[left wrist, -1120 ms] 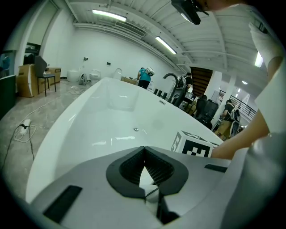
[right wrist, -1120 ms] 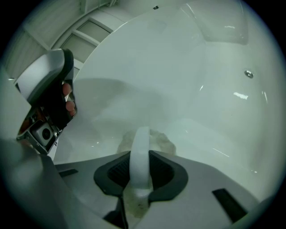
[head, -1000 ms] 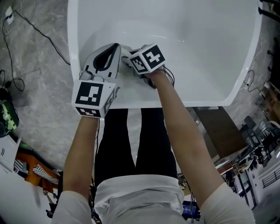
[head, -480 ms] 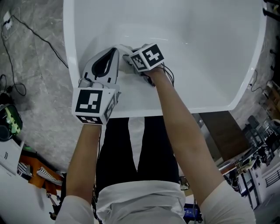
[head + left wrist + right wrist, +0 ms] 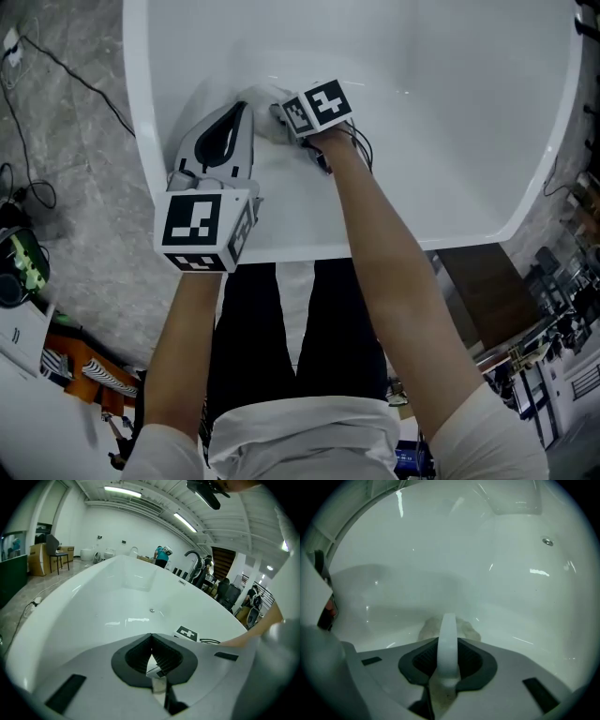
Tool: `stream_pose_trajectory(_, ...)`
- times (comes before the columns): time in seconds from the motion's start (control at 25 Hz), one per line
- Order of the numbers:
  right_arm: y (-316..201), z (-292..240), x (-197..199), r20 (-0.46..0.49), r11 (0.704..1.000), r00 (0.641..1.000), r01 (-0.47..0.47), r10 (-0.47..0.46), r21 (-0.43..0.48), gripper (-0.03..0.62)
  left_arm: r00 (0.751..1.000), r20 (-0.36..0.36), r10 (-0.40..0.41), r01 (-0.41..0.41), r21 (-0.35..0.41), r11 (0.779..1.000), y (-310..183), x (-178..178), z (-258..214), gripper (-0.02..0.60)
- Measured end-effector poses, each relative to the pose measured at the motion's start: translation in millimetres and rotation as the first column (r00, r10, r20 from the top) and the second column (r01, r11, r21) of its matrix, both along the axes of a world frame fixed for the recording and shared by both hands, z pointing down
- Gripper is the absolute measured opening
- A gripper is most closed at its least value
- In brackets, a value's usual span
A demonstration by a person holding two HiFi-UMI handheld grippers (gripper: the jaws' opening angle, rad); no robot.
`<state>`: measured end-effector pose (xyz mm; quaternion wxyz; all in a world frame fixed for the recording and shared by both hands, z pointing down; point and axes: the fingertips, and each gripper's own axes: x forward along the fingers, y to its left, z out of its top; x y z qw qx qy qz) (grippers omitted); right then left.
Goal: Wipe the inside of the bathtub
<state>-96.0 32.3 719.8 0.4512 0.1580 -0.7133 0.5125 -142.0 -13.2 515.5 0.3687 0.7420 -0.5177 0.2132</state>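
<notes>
A grey stone floor with a black cable trailing over it lies left of the glossy white bathtub. Both bare forearms reach over the near rim, side by side. The left gripper is angled down into the tub, its jaws pressed together on nothing. Just beside it the right gripper clamps a smooth white strip. A pale fuzzy wad just beyond the strip sits against the tub's curved inner wall, near its left side.
</notes>
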Motion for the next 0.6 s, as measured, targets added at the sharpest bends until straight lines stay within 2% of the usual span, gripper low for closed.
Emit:
stream_pose_trajectory(0.28,-3,2,21,-0.061,1.000,0.998,-0.014,0.013,-0.002,0.098,0.996,0.067,-0.053,0.054,-0.026,0.998,5,-8,6,0.005)
stream_pose_trajectory(0.6,-7,3,57,-0.111,1.000,0.994,-0.015,0.015,-0.005,0.098,0.995,0.074,-0.069,0.071,-0.026,0.997,6,-6,11,0.006)
